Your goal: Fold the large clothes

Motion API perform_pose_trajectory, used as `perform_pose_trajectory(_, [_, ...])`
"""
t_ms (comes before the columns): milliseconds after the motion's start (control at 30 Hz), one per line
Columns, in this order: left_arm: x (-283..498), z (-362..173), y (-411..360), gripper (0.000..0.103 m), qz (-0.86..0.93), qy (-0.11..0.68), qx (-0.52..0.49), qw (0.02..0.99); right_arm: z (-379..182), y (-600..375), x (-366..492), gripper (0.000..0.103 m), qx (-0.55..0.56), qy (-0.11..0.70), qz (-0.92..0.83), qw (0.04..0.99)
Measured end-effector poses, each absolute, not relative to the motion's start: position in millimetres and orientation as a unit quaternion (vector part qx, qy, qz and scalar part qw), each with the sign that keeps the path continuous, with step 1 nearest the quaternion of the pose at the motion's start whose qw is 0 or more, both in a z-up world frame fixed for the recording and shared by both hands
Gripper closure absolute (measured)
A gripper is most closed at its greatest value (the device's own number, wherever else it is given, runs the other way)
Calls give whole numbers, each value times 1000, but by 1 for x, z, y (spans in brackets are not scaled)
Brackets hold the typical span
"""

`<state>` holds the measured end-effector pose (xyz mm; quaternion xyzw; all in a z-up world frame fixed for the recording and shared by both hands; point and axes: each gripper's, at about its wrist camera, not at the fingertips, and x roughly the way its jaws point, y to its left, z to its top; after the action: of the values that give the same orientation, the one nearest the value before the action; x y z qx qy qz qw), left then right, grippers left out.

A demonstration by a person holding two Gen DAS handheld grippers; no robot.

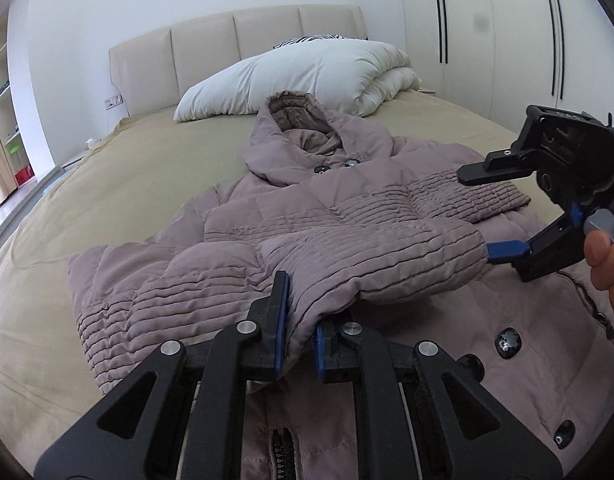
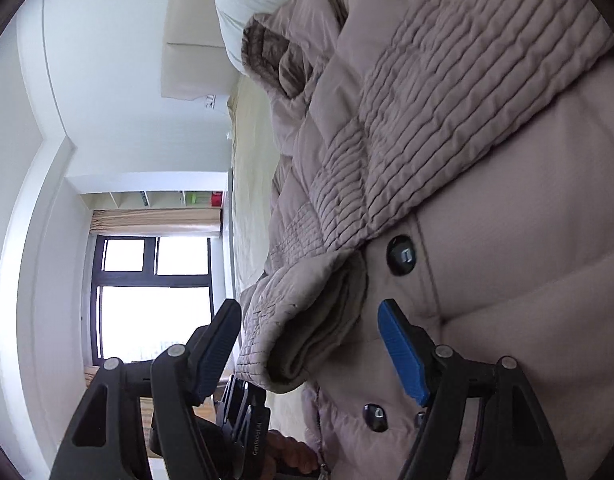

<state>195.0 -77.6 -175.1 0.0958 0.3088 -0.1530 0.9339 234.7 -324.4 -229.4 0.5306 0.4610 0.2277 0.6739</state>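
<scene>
A mauve hooded puffer coat [image 1: 347, 200] lies front up on the bed, hood toward the pillows. One ribbed sleeve [image 1: 371, 256] is folded across its chest. My left gripper [image 1: 301, 320] is shut on this sleeve near its lower edge. My right gripper [image 1: 481, 216] shows at the right of the left wrist view, open, its fingers straddling the sleeve cuff. In the right wrist view, rolled sideways, my right gripper [image 2: 311, 340] is open with the cuff [image 2: 307, 332] between the blue pads [image 2: 403, 352], not pinched.
The bed [image 1: 127, 184] has a tan sheet. A folded white duvet [image 1: 307, 76] and a striped pillow lie at the beige headboard [image 1: 207, 52]. White wardrobe doors [image 1: 507, 20] stand at right. A shelf and window [image 2: 155, 296] are at left.
</scene>
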Motion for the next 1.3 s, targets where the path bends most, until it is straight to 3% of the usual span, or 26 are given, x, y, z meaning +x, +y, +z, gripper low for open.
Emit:
perform_pose_trajectory(200, [189,-171,-53,94,-149,292,80,941,-244,-271,253,29,532,517,255,621])
perform_pose_trajectory(267, [189,-168,-48,94,-146,290,75,943,-253,-265,256,35,551,519,255,602])
perform_pose_trajectory(333, [188,-167,-42,94,-142,291,68,944,-258,-262,257,48,566,512,253,595])
perform_pose_trajectory(467, [186,-162,-27,94,-134,286,46,948,-257,-257,258,49,578,502,271,583])
perform_pose_trajectory(500, [187,-161,-22,94,-132,289,34,947,-257,-256,256,48,580,499,277,581])
perform_pose_trajectory(567, [188,-158,-13,94,-128,297,12,946,-257,-261,251,37,596,491,275,573])
perform_pose_trajectory(633, [191,-156,-6,94,-133,305,-11,943,-260,-267,246,15,621,474,266,565])
perform_pose_trajectory(667, [191,-155,-3,94,-134,310,-25,941,-262,-269,243,11,634,463,262,562])
perform_pose_trajectory(867, [182,-146,-6,94,-150,298,-24,942,-266,-263,243,10,643,461,271,548])
perform_pose_trajectory(967, [181,-149,-12,94,-155,300,-12,941,-263,-253,251,22,642,462,289,539])
perform_pose_trajectory(1067, [182,-153,-14,94,-161,304,-13,939,-254,-243,258,45,619,471,308,549])
perform_pose_trajectory(1100, [182,-154,-14,94,-162,304,-16,939,-250,-240,260,61,607,477,309,556])
perform_pose_trajectory(1133, [183,-153,-13,94,-162,304,-18,939,-246,-240,263,70,596,480,310,564])
perform_pose_trajectory(1200, [185,-155,-13,93,-176,312,-22,933,-231,-245,269,80,582,474,308,585])
perform_pose_trajectory(1300, [183,-156,-16,86,-205,321,-23,924,-193,-256,278,81,541,460,310,632])
